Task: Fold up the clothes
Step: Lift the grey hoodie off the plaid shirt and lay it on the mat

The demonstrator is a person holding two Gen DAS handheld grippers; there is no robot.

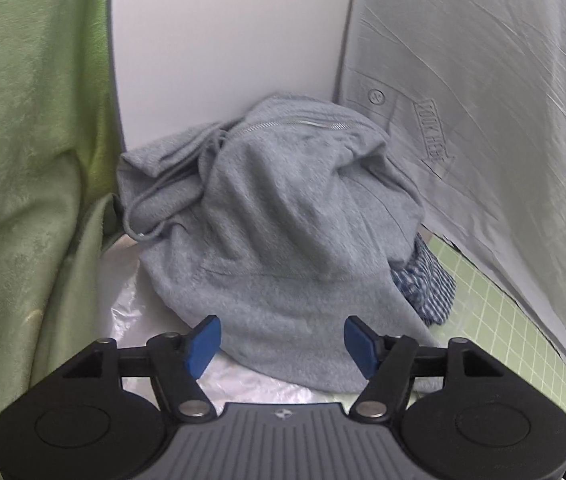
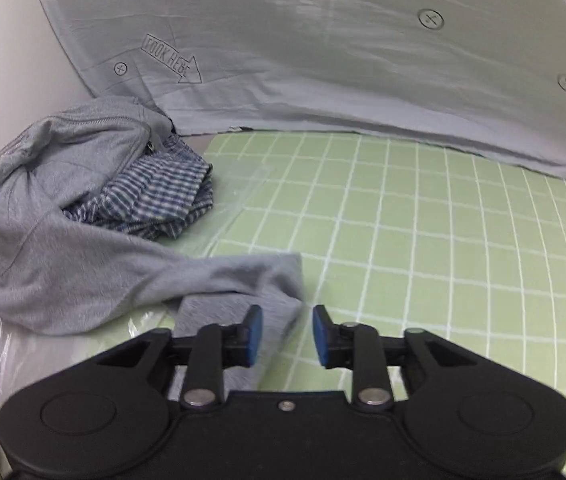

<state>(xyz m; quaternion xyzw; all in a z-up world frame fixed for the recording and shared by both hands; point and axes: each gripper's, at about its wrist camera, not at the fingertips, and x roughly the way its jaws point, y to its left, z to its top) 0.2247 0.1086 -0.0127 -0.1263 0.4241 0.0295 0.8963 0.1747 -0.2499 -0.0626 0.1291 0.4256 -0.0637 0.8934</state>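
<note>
**Grey hoodie heaped in the corner, both grippers empty**

In the left wrist view the left gripper (image 1: 282, 345) stands wide apart at the lower centre, nothing between its blue pads, just before the crumpled grey hoodie (image 1: 283, 216) at mid-frame. A blue checked garment (image 1: 423, 284) peeks out at its right. In the right wrist view the right gripper (image 2: 287, 334) is partly parted and empty; the hoodie's sleeve (image 2: 243, 280) lies on the green gridded counter (image 2: 423, 240) just beyond it.

Grey, blue checks and pale green

A heather-grey hoodie (image 1: 283, 216) covers a blue-and-white checked garment (image 2: 159, 196); the tabletop (image 2: 423, 240) is light green with a white grid, the backdrop sheet (image 2: 323, 60) grey, the curtain (image 1: 23, 160) green.
</note>
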